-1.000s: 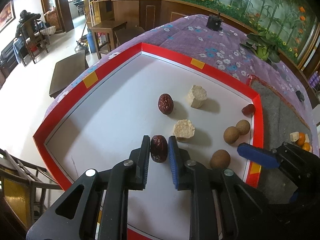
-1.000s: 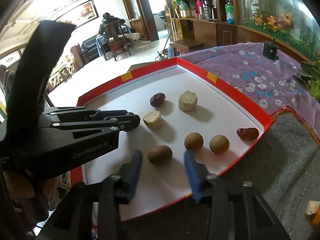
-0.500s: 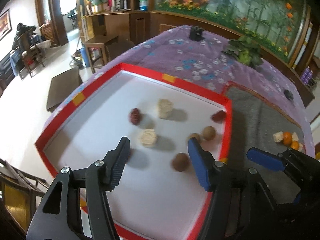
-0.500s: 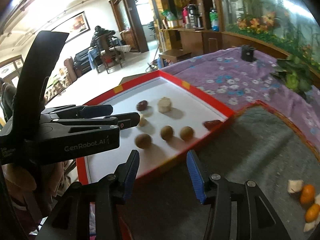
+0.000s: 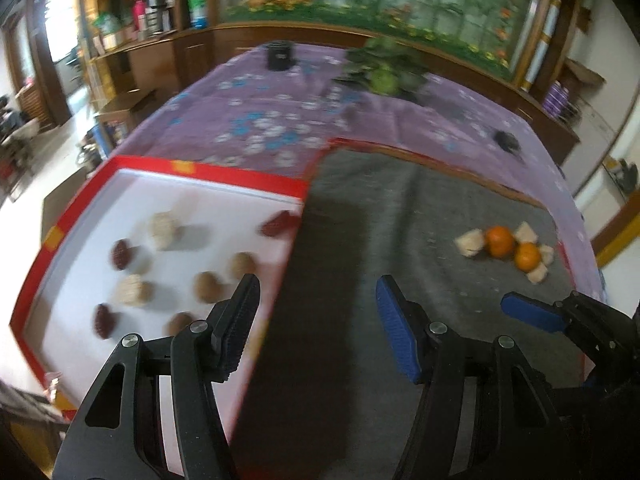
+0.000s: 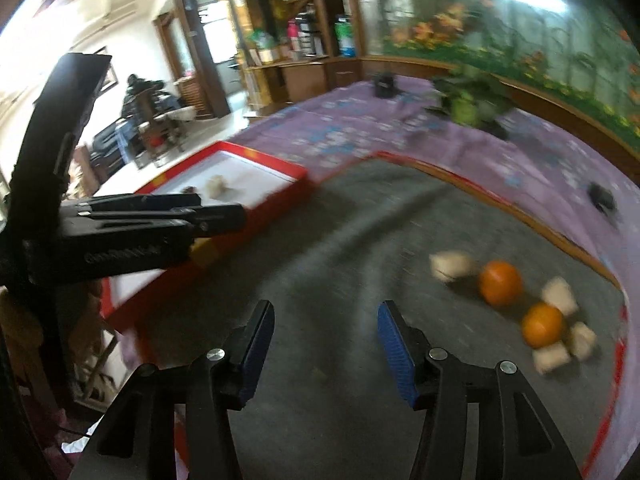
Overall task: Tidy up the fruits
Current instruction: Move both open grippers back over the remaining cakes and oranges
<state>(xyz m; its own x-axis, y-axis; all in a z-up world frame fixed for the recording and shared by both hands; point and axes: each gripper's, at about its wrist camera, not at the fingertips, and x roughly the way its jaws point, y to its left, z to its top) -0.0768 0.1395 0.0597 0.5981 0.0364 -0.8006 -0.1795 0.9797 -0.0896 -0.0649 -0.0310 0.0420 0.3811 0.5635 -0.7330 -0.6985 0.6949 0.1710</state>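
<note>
A red-rimmed white tray at left holds dark red dates, brown round fruits and pale chunks. On the grey mat at right lie two oranges among pale chunks. My left gripper is open and empty above the tray's right rim. My right gripper is open and empty over the mat, left of the oranges. The tray shows far left there.
A purple flowered cloth covers the table. A green plant and a small black object stand at its far side. The room floor and furniture lie beyond the table's left edge.
The left gripper let go of a date in the tray, opened wide and swung right toward the mat. The right gripper also moved right, away from the tray, toward the oranges.
</note>
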